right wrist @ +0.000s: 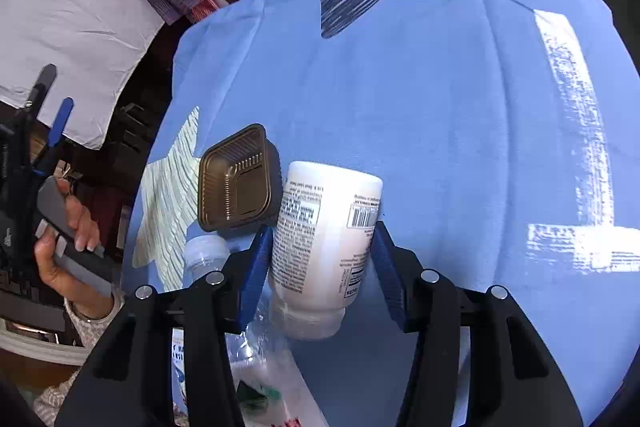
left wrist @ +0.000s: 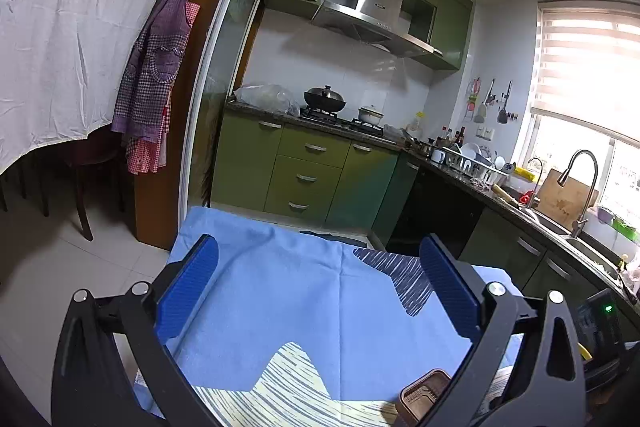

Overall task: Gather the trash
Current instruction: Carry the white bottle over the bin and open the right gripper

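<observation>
Blue cloth (right wrist: 420, 115) covers the worktop, with a dark striped patch at the far edge and a pale striped patch on the left side. A white plastic bottle (right wrist: 324, 247) lies on its side on this cloth, label and barcode facing up. The right tool (right wrist: 322, 255) points down at it, one blue finger (right wrist: 256, 275) on each side of the bottle. The left finger sits right against the label; the right one is at the bottle's edge — I cannot tell if it presses yet.

Just left of the bottle, touching it, is a brown plastic tray (right wrist: 236, 179), square and ribbed, tipped up a little. Nearer the camera lies a clear plastic bottle (right wrist: 206, 255) and some crinkly clear wrapping (right wrist: 264, 379).

At the far left a person's hand (right wrist: 68, 243) grips the handle of the left tool (left wrist: 318, 291). That tool is wide open with nothing in it. It hangs over the near part of the cloth, and a corner of the brown tray shows low by its right finger. Past it is a kitchen with green cabinets (left wrist: 308, 163) — a black wok (left wrist: 325, 97) sits on the stove.
</observation>
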The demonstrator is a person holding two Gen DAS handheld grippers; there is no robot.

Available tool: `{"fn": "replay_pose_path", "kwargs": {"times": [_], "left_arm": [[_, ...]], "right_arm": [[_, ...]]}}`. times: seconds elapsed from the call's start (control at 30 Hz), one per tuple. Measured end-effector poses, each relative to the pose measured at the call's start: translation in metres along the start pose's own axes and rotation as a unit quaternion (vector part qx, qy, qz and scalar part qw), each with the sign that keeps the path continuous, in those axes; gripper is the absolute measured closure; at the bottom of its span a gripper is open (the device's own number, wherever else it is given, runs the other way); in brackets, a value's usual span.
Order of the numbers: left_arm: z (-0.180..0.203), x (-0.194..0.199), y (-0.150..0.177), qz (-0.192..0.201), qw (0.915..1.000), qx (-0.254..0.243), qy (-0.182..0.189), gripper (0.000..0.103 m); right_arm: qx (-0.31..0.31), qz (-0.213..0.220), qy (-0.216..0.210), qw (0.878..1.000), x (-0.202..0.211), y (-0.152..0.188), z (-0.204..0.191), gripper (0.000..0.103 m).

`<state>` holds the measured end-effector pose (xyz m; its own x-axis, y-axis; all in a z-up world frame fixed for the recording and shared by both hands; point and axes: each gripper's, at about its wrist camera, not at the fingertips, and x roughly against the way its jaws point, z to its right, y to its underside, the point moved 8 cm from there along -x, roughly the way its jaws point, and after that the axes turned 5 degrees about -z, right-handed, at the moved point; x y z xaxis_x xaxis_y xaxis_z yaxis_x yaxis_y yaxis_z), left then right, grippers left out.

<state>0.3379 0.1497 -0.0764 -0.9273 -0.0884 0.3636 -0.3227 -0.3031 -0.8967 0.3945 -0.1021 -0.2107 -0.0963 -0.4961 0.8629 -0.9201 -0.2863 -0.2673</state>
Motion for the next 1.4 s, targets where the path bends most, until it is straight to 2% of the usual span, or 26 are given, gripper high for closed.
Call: {"fn": "replay_pose_path", "kwargs": {"times": [0.2,0.37,0.47,0.57,0.63,0.7,0.93,1.03,1.13,1.2,1.27,1.4], "left_arm": [[0.002,-0.004,0.006,-0.011,0.9999,-0.006,-0.001,0.007],[0.006,-0.005,0.007,-0.014,0.9998,-0.014,-0.002,0.007],[0.008,-0.005,0.008,-0.015,0.9997,-0.019,-0.002,0.007],[0.010,-0.006,0.010,-0.017,0.9996,-0.024,-0.004,0.007],[0.011,-0.008,0.012,-0.020,0.9994,-0.027,-0.004,0.007],[0.013,-0.009,0.013,-0.023,0.9992,-0.031,-0.006,0.007],[0.015,-0.012,0.017,-0.030,0.9988,-0.038,-0.008,0.007],[0.016,-0.012,0.016,-0.030,0.9988,-0.038,-0.006,0.007],[0.017,-0.013,0.017,-0.031,0.9988,-0.038,-0.004,0.007],[0.017,-0.013,0.018,-0.031,0.9988,-0.039,-0.003,0.007],[0.018,-0.014,0.018,-0.032,0.9987,-0.040,-0.002,0.007],[0.021,-0.017,0.021,-0.041,0.9982,-0.045,0.002,0.007]], "right_arm": [[-0.025,0.055,-0.004,0.998,0.056,0.008,0.026,0.054],[-0.076,0.134,0.029,0.988,0.137,0.028,0.084,0.054],[-0.120,0.173,0.070,0.975,0.177,0.045,0.131,0.054],[-0.149,0.204,0.159,0.954,0.209,0.063,0.179,0.054],[-0.174,0.213,0.219,0.936,0.223,0.076,0.214,0.054],[-0.199,0.208,0.257,0.923,0.227,0.087,0.247,0.054],[-0.254,0.172,0.302,0.903,0.208,0.111,0.314,0.054],[-0.266,0.160,0.310,0.899,0.203,0.115,0.331,0.053],[-0.270,0.167,0.322,0.892,0.207,0.117,0.340,0.033],[-0.271,0.178,0.325,0.888,0.213,0.120,0.335,0.033],[-0.269,0.190,0.310,0.892,0.213,0.125,0.321,0.033],[-0.241,0.212,0.262,0.910,0.212,0.137,0.276,0.028]]}}
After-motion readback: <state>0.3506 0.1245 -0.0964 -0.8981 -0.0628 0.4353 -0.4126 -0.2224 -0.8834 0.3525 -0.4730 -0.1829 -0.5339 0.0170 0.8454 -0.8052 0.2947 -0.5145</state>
